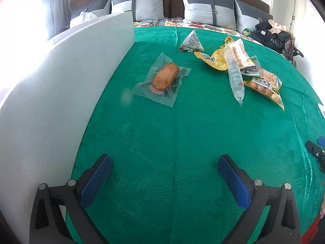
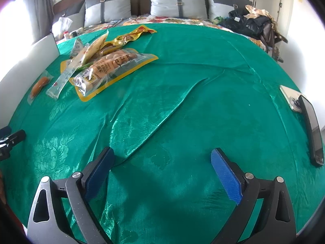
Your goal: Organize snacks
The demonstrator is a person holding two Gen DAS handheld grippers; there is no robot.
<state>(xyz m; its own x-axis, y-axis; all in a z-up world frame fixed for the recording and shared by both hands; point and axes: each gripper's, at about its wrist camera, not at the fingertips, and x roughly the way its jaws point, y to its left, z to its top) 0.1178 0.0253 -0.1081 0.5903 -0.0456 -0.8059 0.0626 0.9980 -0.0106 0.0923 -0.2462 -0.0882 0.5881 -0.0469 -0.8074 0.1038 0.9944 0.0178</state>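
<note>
Snacks lie on a green cloth [image 1: 172,132]. A brown bun in a clear wrapper [image 1: 165,76] lies alone ahead of my left gripper [image 1: 164,166], which is open and empty. Further right is a pile: a triangular white pack [image 1: 192,40], a yellow pouch [image 1: 215,60], a long clear tube of round sweets [image 1: 234,71] and a peanut bag [image 1: 266,85]. In the right wrist view the pile [image 2: 109,67] and the bun [image 2: 39,85] lie far left. My right gripper [image 2: 162,158] is open and empty over bare cloth.
A white box wall [image 1: 61,85] stands along the left of the cloth. Two phones [image 2: 312,126] lie at the right edge. Grey pillows [image 2: 178,2] and dark clothes [image 2: 249,24] are at the back. The cloth has a long wrinkle [image 2: 162,118].
</note>
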